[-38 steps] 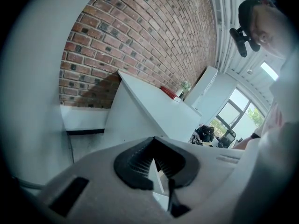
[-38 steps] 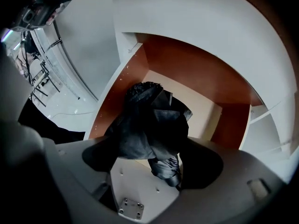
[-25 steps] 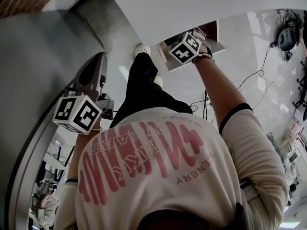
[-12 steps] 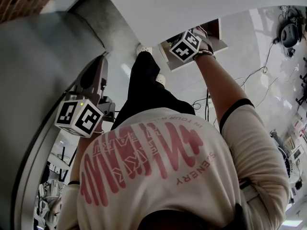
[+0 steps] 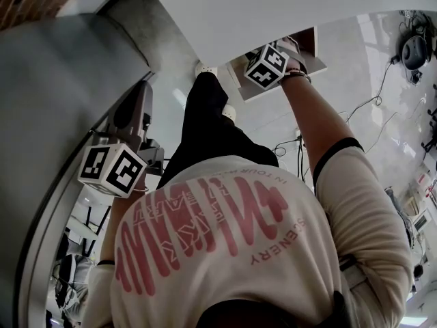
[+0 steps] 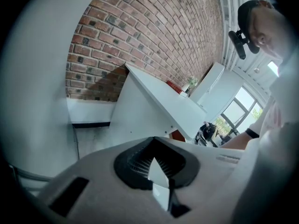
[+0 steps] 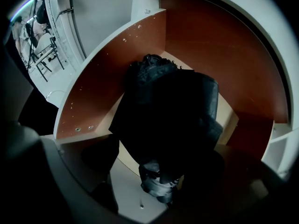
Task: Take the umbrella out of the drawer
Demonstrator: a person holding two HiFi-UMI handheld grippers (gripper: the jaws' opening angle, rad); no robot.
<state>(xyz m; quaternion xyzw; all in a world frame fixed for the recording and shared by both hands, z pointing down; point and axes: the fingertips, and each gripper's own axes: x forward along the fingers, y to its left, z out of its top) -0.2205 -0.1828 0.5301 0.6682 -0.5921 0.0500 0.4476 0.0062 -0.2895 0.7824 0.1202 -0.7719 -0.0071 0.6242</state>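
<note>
A black folded umbrella lies in the open drawer, which has red-brown walls; its grey strapped end points toward me. My right gripper reaches down into the drawer with a dark jaw on either side of the umbrella. It is too dark to tell whether they press on it. In the head view this right gripper shows only its marker cube under the white top. My left gripper hangs at the left, away from the drawer. In its own view the left gripper is shut and holds nothing.
A white cabinet top overhangs the drawer. The person's dark trouser leg and white shoes stand beside it. Cables trail over the pale floor at right. A brick wall and white furniture face the left gripper.
The right gripper has shifted slightly up and to the right at the drawer. The left gripper has barely moved.
</note>
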